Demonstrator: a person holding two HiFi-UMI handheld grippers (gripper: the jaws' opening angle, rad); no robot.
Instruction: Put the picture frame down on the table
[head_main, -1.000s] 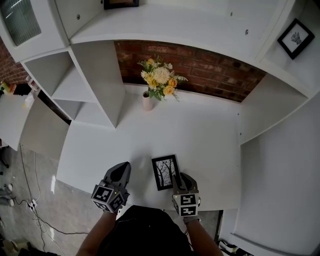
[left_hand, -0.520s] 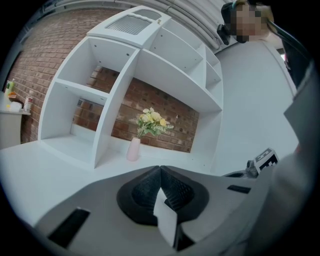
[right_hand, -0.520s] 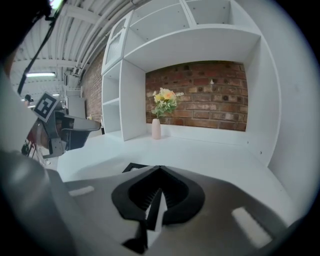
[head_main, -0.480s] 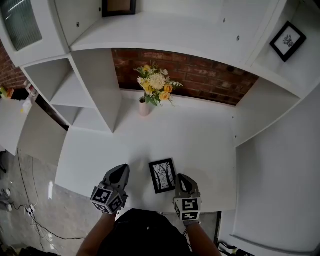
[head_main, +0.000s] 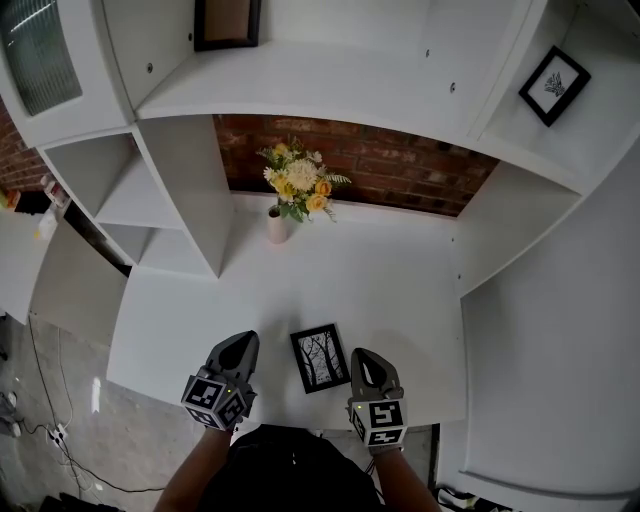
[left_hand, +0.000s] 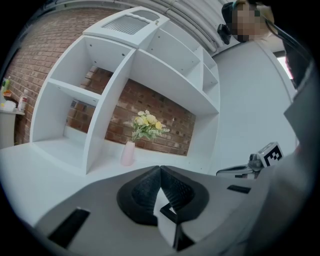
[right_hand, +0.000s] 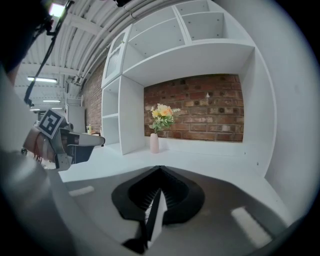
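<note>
The black picture frame (head_main: 320, 358), showing a bare-tree print, lies flat and face up on the white table (head_main: 385, 290), close to its front edge. My left gripper (head_main: 243, 340) hovers to the frame's left with a clear gap, jaws closed to a point and holding nothing. My right gripper (head_main: 361, 354) sits just off the frame's right edge, jaws also together and empty. In the left gripper view my left gripper (left_hand: 160, 167) has its tips meeting; in the right gripper view my right gripper (right_hand: 160, 168) looks the same. Neither gripper view shows the frame clearly.
A pink vase of yellow and white flowers (head_main: 274, 224) stands at the back by the brick wall. A white shelf unit (head_main: 180, 200) rises at the left and a side panel (head_main: 500, 230) at the right. Two other frames (head_main: 228, 22) (head_main: 553, 85) sit on upper shelves.
The head view has tilted up, so everything sits lower in the picture. The right gripper has drawn slightly away from the frame's right edge. The frame stays flat on the table.
</note>
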